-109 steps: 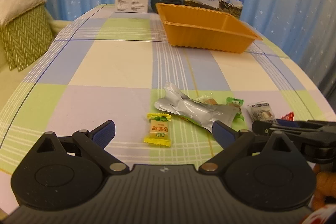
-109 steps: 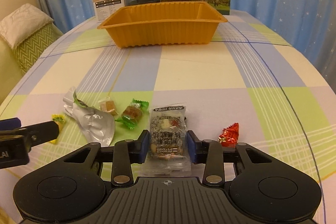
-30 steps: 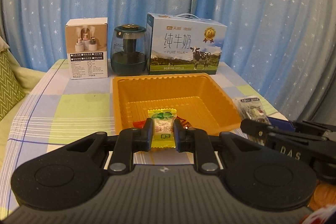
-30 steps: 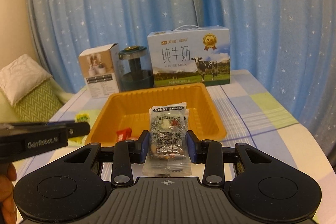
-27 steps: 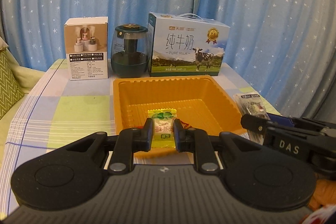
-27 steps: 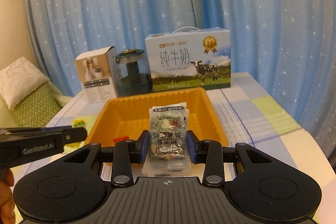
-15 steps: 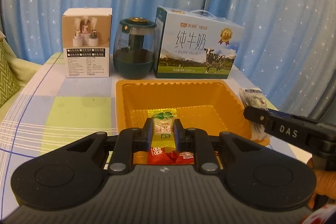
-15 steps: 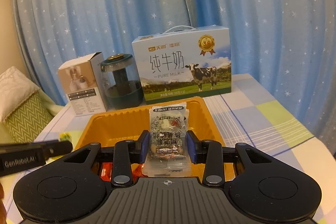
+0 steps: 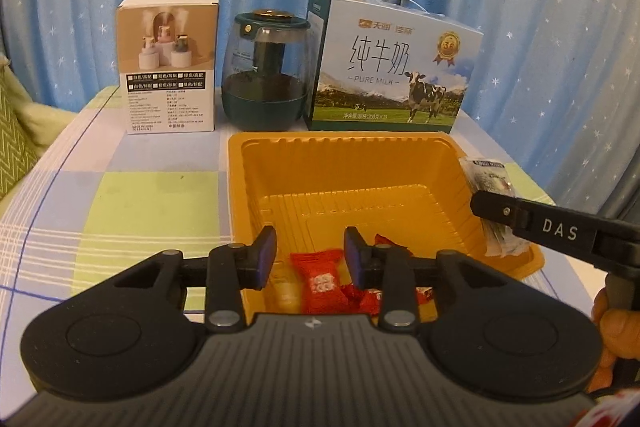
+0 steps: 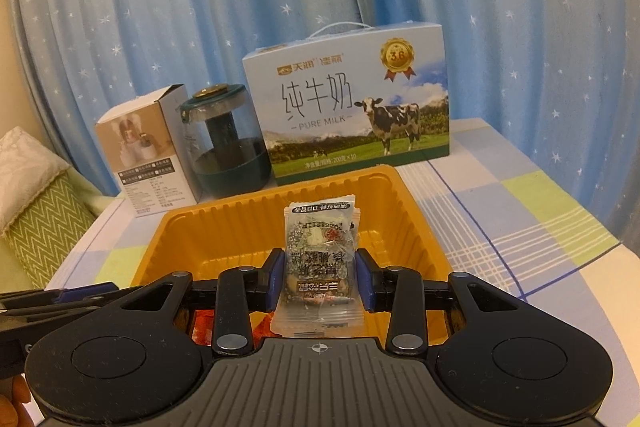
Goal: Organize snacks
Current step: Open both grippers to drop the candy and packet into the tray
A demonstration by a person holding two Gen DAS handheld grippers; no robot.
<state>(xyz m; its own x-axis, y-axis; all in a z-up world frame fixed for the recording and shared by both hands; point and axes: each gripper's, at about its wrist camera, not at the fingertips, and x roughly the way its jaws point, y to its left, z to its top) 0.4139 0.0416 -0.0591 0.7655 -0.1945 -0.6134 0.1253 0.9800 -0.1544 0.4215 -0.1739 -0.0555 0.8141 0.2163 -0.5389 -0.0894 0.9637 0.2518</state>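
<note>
Orange tray [image 9: 452, 163] sits on the checked tablecloth [image 9: 152, 203], red-wrapped candies [image 9: 320, 279] on its floor. Your left gripper [image 9: 310, 259] tilts down over the tray's near edge, jaws opening, nothing between them. Your right gripper [image 10: 320, 279] angles down above the tray, clamped on a clear snack packet [image 10: 318, 259]. Milk carton [image 9: 392, 75] stands behind.

Table [image 9: 120, 203] under checked cloth, pastel blue, green, cream. Orange tray [image 9: 240, 187] near middle. Behind tray, far edge, left to right: white carton [image 9: 170, 67], dark green jar [image 9: 266, 71] (clear walls), milk box [image 9: 392, 67].
</note>
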